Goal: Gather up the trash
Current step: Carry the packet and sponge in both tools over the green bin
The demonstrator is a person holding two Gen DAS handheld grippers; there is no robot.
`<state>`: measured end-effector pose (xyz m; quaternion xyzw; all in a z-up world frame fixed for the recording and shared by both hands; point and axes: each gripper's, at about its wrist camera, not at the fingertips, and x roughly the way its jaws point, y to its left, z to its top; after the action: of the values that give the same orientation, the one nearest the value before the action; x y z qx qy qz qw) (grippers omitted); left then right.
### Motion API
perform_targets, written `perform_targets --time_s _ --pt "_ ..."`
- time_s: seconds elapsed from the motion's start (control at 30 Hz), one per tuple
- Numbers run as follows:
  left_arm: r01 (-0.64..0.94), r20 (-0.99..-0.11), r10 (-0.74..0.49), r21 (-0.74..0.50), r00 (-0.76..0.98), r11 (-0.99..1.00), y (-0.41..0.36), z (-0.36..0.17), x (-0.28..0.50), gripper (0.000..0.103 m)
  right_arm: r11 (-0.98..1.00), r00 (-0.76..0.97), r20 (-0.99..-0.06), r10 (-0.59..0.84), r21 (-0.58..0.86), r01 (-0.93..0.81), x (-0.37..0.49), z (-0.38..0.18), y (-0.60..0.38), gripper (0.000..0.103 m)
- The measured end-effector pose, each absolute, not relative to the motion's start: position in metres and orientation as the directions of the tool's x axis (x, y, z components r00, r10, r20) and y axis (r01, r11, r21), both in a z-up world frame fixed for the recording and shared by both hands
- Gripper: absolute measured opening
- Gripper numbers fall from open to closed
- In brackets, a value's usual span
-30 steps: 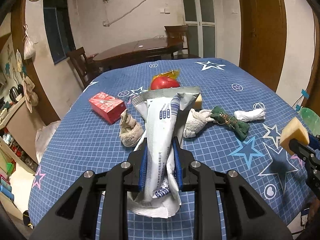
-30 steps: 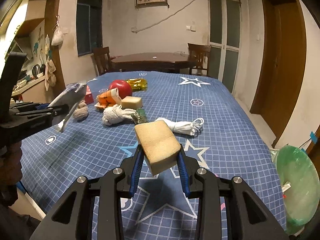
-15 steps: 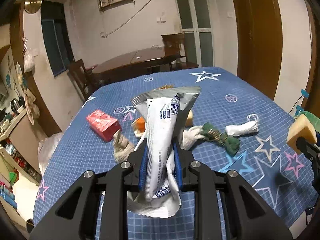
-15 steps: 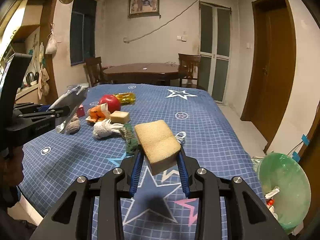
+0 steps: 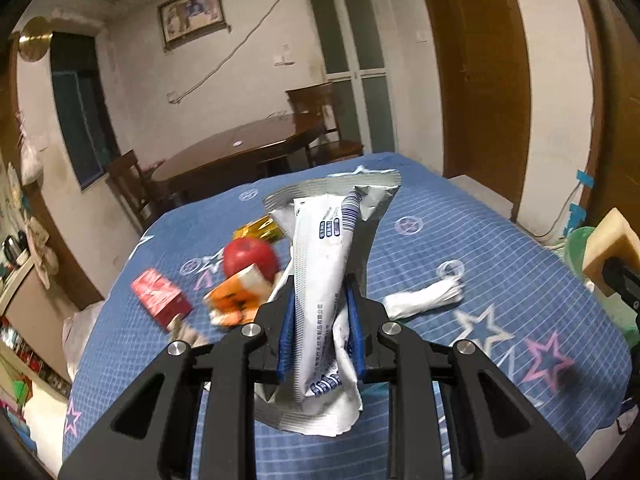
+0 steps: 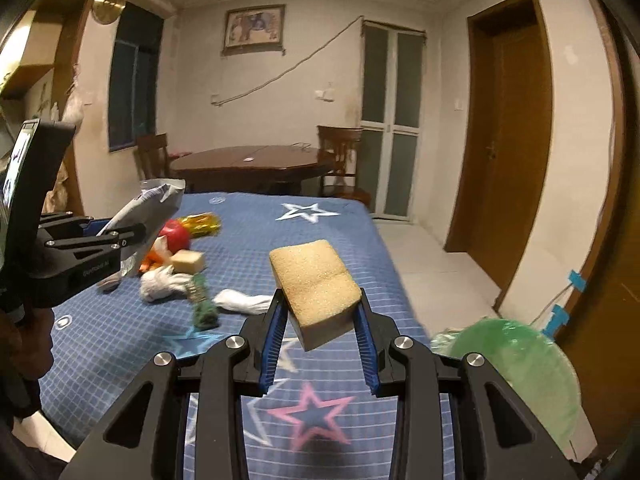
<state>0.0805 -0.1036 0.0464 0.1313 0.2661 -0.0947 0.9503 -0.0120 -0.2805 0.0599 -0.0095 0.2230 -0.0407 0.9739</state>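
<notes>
My left gripper (image 5: 320, 304) is shut on a crumpled silver-white wrapper (image 5: 324, 272) and holds it above the blue star-patterned table (image 5: 480, 240). It also shows at the left of the right wrist view (image 6: 132, 236). My right gripper (image 6: 320, 312) is shut on a yellow sponge (image 6: 316, 288), held above the table's right edge. The sponge also shows at the right edge of the left wrist view (image 5: 608, 252). A bin lined with a green bag (image 6: 516, 376) stands on the floor, low to the right.
On the table lie a red apple (image 5: 250, 258), an orange packet (image 5: 236, 296), a red box (image 5: 160, 298), a yellow wrapper (image 5: 258, 228), a white glove (image 5: 424, 300), a second sponge (image 6: 188, 261), a white cloth (image 6: 160, 284) and a green cloth (image 6: 202, 300).
Both grippers have lifted and drawn back with their loads. The right gripper has swung right, bringing the green-lined bin further into view.
</notes>
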Motion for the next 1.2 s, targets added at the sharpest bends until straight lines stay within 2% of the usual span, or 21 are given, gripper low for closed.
perform_targets --time_s 0.43,1.2 --pt "0.384 -0.527 -0.221 0.22 0.82 0.897 -0.194 0.048 0.085 0.022 0.967 0.873 -0.424 -0.243 -0.041 0.25 -0.039 0.08 -0.359 0.035" --pt "0.594 -0.564 -0.379 0.263 0.734 0.76 -0.318 0.032 0.066 0.022 0.871 0.752 -0.512 -0.414 0.017 0.491 -0.09 0.065 -0.481 0.035"
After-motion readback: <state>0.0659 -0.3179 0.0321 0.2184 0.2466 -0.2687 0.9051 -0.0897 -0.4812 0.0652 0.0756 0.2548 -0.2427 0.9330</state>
